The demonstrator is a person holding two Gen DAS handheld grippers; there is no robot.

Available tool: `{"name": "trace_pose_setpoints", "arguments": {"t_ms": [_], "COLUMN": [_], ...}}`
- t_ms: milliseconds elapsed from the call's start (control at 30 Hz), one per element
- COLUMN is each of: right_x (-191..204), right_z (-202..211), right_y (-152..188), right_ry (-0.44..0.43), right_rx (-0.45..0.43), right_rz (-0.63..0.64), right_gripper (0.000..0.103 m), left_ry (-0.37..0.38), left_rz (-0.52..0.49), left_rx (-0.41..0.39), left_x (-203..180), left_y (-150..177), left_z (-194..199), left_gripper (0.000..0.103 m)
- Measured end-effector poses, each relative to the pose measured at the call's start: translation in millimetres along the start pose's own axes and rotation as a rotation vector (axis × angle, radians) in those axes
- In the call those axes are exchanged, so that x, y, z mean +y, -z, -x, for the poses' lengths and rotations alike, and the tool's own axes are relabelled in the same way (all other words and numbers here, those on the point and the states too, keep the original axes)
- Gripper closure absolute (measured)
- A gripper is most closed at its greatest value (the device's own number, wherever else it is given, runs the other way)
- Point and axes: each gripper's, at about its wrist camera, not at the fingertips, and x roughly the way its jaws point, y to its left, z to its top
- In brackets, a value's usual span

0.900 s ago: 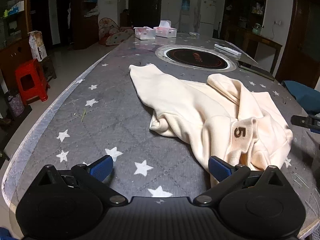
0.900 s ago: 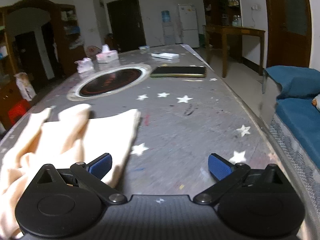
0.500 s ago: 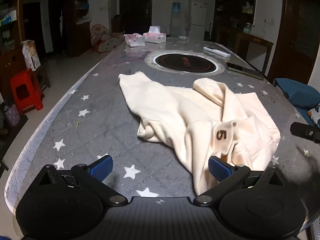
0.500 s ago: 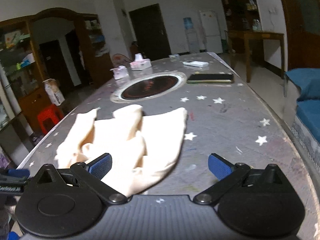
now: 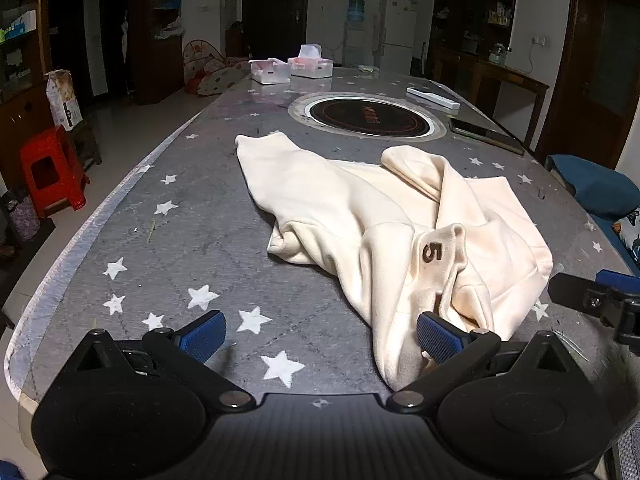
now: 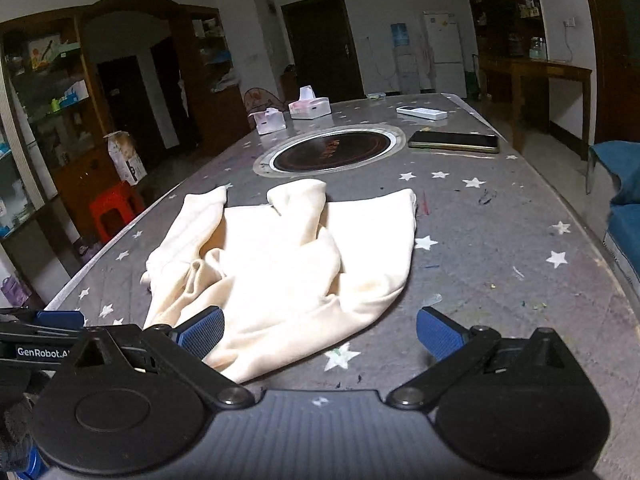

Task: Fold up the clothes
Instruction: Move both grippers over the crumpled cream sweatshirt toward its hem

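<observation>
A grey, star-printed worktop [image 5: 192, 240] is carrying a crumpled cream garment [image 5: 384, 216] near its front, a round dark inset [image 5: 370, 117] behind it, 2 tissue boxes [image 5: 292, 69] at the far end, and a phone [image 6: 454, 141] and white remote [image 6: 421, 112] lying along the right side.

Garment [image 5: 400, 220] crumpled on table [image 5: 200, 240], hob [image 5: 368, 118] behind, perhaps phone [image 5: 486, 136] right

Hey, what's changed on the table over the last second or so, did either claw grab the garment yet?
No grab yet. Both views pulled back: the right claw now sees the whole cream garment, which earlier filled only its left corner, and the left claw shows at its left edge. Both claws stayed wide open, holding nothing. The garment stayed crumpled in place on the table; the phone and tissue boxes did not move.
</observation>
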Motion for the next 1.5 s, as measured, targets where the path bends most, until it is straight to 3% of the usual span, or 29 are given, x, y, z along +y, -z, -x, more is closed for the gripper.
{"name": "trace_pose_setpoints", "arguments": {"t_ms": [433, 1500], "right_x": [11, 20], "right_z": [15, 1], "right_y": [6, 8], "right_ry": [-0.008, -0.027], "right_rx": [0.036, 0.079], "right_rz": [-0.008, 0.007], "right_gripper": [0.000, 0.000], "left_ry": [-0.016, -0.008], "left_rz": [-0.012, -0.002], "left_rx": [0.009, 0.043], "left_x": [-3, -1], "left_y": [2, 1], "left_z": [4, -7], "left_gripper": [0.000, 0.000]}}
